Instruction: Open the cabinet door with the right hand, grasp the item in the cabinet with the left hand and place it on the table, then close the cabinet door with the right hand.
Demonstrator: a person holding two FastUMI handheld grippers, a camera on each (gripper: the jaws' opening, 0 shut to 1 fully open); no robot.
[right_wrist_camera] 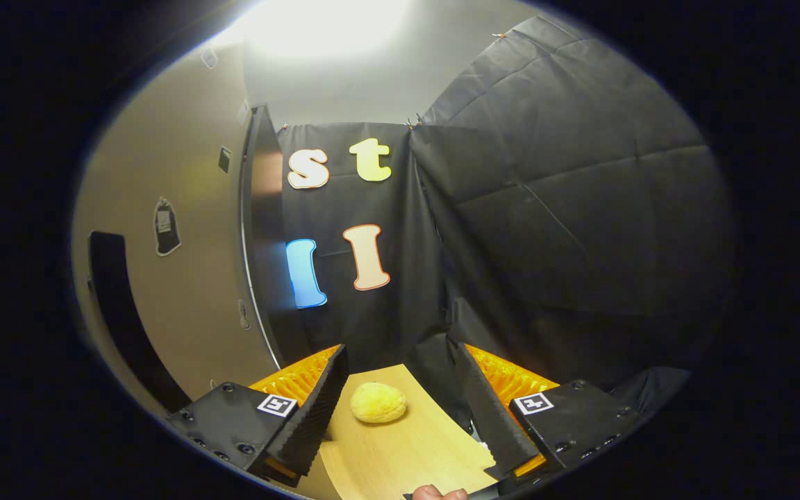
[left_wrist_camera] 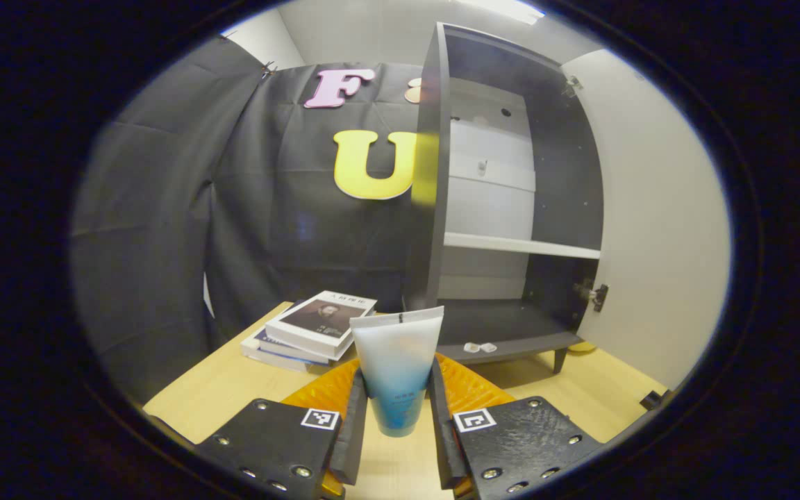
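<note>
In the left gripper view, the left gripper (left_wrist_camera: 398,410) holds one soft squeeze tube (left_wrist_camera: 397,371) between its two fingers, which press on the tube's lower sides. The tube stands upright with its flat crimped end on top; it is frosted white above, fading to blue at the bottom, where it meets or hangs just over the pale wooden table (left_wrist_camera: 219,389); the contact cannot be made out.

Behind the tube stands one dark cabinet (left_wrist_camera: 435,173) on short legs, its door (left_wrist_camera: 650,229) swung wide open to the right. Inside are one pale shelf (left_wrist_camera: 521,244) and a dark floor with two small pale bits (left_wrist_camera: 480,346) near the front edge. To the left of the cabinet, a stack of about three books (left_wrist_camera: 313,326) lies on the table, near the tube. Open tabletop lies in front of the cabinet legs.

In the right gripper view, the right gripper (right_wrist_camera: 400,396) has its fingers spread apart, holding nothing. Between them, farther off, one round yellow object (right_wrist_camera: 378,403) rests on the table, near its far edge. The pale door rises close on the left, with a dark handle (right_wrist_camera: 119,312) on it. A fingertip (right_wrist_camera: 435,494) shows at the bottom edge.
</note>
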